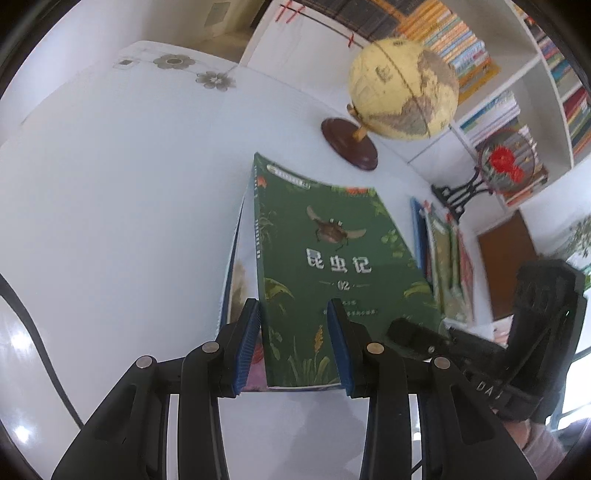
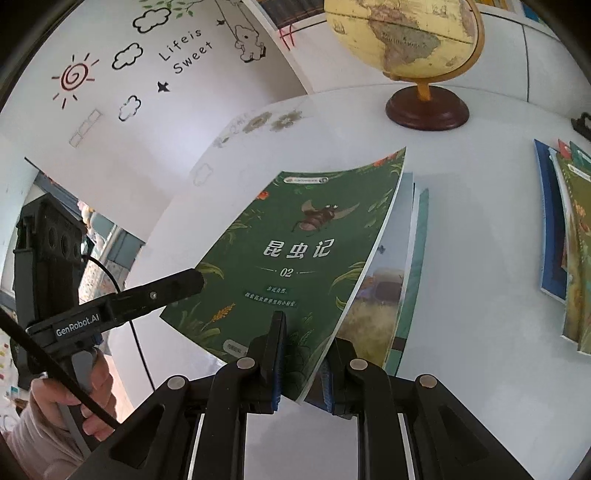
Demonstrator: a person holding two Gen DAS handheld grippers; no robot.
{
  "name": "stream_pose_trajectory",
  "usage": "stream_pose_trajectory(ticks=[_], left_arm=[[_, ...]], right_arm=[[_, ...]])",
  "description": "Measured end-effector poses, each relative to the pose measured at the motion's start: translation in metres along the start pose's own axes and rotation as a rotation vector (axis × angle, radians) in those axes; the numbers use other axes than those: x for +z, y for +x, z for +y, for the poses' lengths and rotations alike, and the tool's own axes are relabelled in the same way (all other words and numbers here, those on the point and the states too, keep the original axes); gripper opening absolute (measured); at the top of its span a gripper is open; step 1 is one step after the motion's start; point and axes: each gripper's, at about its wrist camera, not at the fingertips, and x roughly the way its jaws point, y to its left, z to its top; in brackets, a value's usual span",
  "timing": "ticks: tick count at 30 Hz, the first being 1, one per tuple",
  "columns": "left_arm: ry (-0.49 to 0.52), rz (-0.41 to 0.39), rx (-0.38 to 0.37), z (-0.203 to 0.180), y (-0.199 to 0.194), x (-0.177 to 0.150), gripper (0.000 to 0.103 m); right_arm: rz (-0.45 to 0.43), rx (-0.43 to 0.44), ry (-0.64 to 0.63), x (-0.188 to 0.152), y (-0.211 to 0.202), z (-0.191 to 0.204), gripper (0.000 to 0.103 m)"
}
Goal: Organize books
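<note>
Green book [image 2: 295,254] clamped in right claw [image 2: 301,365] and left claw [image 1: 295,343] (two-handed), wall stickers [image 2: 122,62] visible from right only

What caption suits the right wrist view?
Both grippers hold a green book above a white table, near a globe.

One globe [image 2: 402,37], one green book [image 2: 295,251], two tools, one embroidered fan [image 1: 506,166].
</note>
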Motion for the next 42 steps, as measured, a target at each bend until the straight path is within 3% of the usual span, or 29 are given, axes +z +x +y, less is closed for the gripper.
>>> stream_pose_trajectory(ticks=[3, 6, 10, 12, 13, 14, 18, 20, 24, 30, 36, 42], left_arm=[[-0.013, 0.014, 0.029, 0.005, 0.006, -0.004, 0.033], [-0.040, 0.014, 0.000, 0.007, 0.006, -0.004, 0.033], [-0.003, 0.022, 0.062, 0.001, 0.009, -0.003, 0.036], [0.000, 0.032, 0.080, 0.001, 0.011, -0.004, 0.036], [-0.003, 0.034, 0.089, 0.001, 0.011, -0.004, 0.037], [-0.008, 0.035, 0.097, 0.001, 0.011, -0.004, 0.045], [-0.050, 0.040, 0.127, 0.002, 0.012, -0.002, 0.057], [-0.068, 0.042, 0.136, 0.001, 0.014, -0.001, 0.079], [-0.054, 0.062, 0.127, -0.012, 0.021, 0.002, 0.081], [0.002, 0.059, 0.136, -0.050, 0.035, 0.013, 0.081], [0.131, 0.051, 0.134, -0.120, 0.060, 0.033, 0.081], [0.299, 0.056, 0.108, -0.214, 0.101, 0.046, 0.081]], right_arm=[[0.025, 0.002, 0.013, 0.001, 0.008, -0.002, 0.016], [0.048, 0.003, 0.009, 0.000, 0.014, -0.004, 0.018], [0.084, -0.018, -0.040, -0.003, 0.025, 0.003, 0.018], [0.115, -0.019, -0.017, -0.003, 0.030, -0.002, 0.026], [0.141, -0.015, -0.003, -0.004, 0.034, -0.004, 0.040], [0.180, -0.017, 0.014, -0.006, 0.038, -0.010, 0.053], [0.173, -0.030, 0.069, -0.010, 0.033, -0.025, 0.056], [0.162, -0.016, 0.096, -0.010, 0.025, -0.033, 0.057], [0.146, -0.062, 0.094, -0.016, 0.010, -0.049, 0.057], [0.054, -0.097, 0.168, -0.020, -0.029, -0.088, 0.057], [-0.049, -0.260, 0.151, -0.023, -0.079, -0.136, 0.057], [-0.234, -0.414, 0.279, -0.041, -0.152, -0.216, 0.057]])
